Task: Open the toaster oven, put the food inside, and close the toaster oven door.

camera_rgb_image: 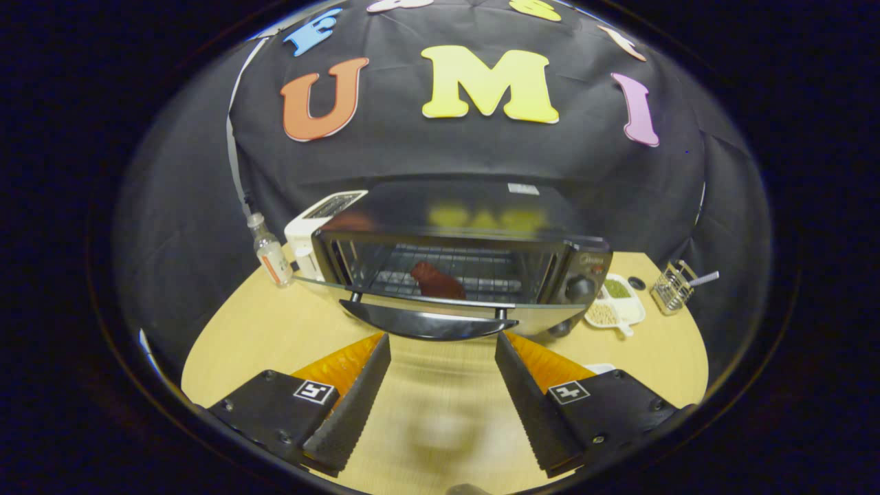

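Tool (442, 385) wide, empty — glass door (426, 297) hinged, rigid, fragile; take its curved black handle (426, 324) mid-span — food (436, 280) already inside.

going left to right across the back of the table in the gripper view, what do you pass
small bottle → white toaster → toaster oven, door down with the food on its rack → divided dish → wire holder. The open fingers sit nearer, just short of the door handle.

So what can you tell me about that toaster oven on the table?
The toaster oven is a dark, glossy metal box on the wooden table. Its glass door hangs open and level, curved black handle just ahead of the open gripper. Brown food lies on the wire rack inside; knobs sit beside the opening.
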A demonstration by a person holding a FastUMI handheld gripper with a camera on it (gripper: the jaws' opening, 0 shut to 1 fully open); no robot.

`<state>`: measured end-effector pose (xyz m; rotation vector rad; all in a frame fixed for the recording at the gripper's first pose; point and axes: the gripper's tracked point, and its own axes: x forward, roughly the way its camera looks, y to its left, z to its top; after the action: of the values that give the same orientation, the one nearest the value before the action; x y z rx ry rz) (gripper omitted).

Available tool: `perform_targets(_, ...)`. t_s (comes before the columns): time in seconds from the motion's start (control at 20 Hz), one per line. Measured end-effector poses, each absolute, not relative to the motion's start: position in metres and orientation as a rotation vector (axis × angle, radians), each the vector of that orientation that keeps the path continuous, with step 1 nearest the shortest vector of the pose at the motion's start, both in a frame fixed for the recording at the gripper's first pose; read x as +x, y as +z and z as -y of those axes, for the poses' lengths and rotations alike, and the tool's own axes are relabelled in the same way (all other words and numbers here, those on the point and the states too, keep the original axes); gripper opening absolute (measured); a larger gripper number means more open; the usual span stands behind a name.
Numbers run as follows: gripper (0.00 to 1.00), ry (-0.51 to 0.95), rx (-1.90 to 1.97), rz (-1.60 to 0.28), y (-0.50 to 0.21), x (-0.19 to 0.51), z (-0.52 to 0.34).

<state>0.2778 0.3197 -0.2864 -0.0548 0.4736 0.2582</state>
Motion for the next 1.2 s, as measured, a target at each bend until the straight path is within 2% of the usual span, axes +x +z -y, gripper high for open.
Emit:
perform_targets(0.25, 0.98, 0.290, -0.073, -0.434, -0.265, 0.293, -0.323)
perform_targets(0.8, 0.98, 0.266, -0.025, -0.433, -0.256, 0.256, -0.290)
perform_targets(1.0, 0.98, 0.235, -0.039, -0.382, -0.225, 0.227, -0.260)
perform_targets(1.2, 0.98, 0.217, -0.064, -0.270, -0.160, 0.182, -0.226)
